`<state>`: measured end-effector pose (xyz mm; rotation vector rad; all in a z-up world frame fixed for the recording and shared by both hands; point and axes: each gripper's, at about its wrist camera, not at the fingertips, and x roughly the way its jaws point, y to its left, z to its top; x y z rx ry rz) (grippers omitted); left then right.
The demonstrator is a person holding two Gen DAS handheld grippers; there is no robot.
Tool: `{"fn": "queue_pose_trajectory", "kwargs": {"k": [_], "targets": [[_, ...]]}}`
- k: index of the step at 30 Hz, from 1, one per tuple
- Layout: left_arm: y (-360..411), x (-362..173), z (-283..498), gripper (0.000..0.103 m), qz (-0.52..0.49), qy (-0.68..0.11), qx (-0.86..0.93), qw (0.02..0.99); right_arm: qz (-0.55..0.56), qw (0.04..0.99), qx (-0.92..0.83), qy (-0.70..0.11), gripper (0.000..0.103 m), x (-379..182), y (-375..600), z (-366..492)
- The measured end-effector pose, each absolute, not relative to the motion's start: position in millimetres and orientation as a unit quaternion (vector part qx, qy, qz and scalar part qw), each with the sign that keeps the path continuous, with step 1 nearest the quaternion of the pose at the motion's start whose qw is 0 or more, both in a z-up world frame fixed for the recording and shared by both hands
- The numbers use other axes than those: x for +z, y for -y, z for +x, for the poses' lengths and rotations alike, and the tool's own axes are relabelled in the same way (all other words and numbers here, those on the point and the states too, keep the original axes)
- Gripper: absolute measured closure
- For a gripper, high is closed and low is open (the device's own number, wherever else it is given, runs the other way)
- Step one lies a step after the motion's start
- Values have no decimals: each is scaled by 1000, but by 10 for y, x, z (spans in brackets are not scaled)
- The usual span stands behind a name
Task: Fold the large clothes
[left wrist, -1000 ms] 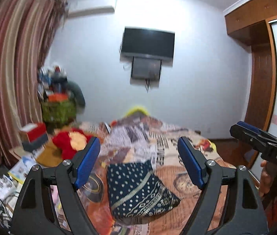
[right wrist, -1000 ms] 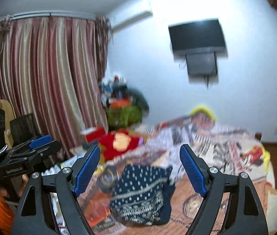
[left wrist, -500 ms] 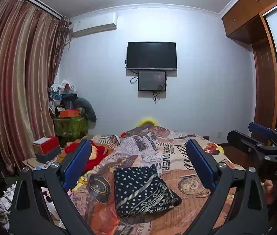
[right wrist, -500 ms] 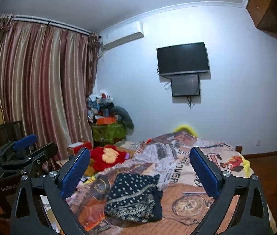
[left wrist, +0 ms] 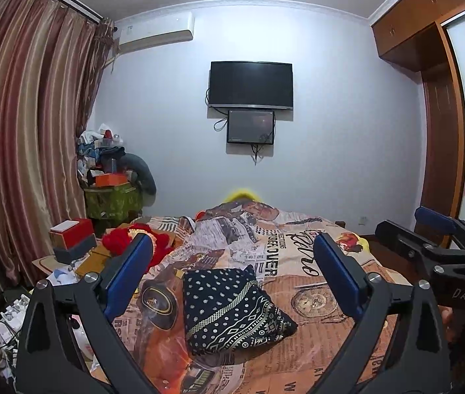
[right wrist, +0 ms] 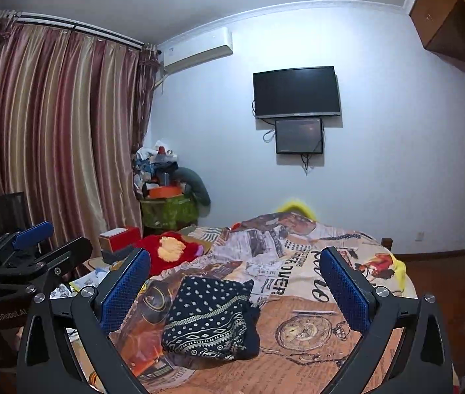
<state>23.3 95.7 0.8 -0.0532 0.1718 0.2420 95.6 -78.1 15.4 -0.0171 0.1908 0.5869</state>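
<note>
Folded garment (left wrist: 232,308): navy w/ white polka dots on top, cream geometric bands & diamonds lower down. Bedspread (left wrist: 301,262): orange/tan w/ newsprint-style black lettering, clock motifs. Curtain (left wrist: 18,131): vertical maroon & gold stripes, satiny. Plush (right wrist: 170,252): red w/ yellow patch. Box (left wrist: 73,231): red w/ white top. Wall (left wrist: 340,124): pale blue-white. TV (left wrist: 251,84): black. Wardrobe (left wrist: 442,124): brown wood. Both grippers: black frames, blue pads (left wrist: 127,274) (right wrist: 345,292).
</note>
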Motion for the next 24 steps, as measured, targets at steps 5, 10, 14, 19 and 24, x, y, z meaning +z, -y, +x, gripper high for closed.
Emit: {"fn": "queue_pose_trajectory", "kwargs": {"k": [5, 10, 14, 19, 24], "targets": [[-967, -9, 228, 4, -30, -88, 120, 988, -9, 953, 287, -100, 0, 146, 792, 979], [-984, -28, 248, 4, -34, -93, 120, 988, -11, 952, 287, -104, 0, 125, 804, 981], [-991, -59, 265, 3, -37, -97, 120, 987, -12, 953, 285, -106, 0, 120, 804, 981], [-998, -80, 277, 3, -41, -100, 120, 987, -11, 953, 284, -108, 0, 116, 807, 984], [-1015, -85, 281, 3, -42, -102, 119, 987, -11, 953, 283, -109, 0, 112, 808, 991]]}}
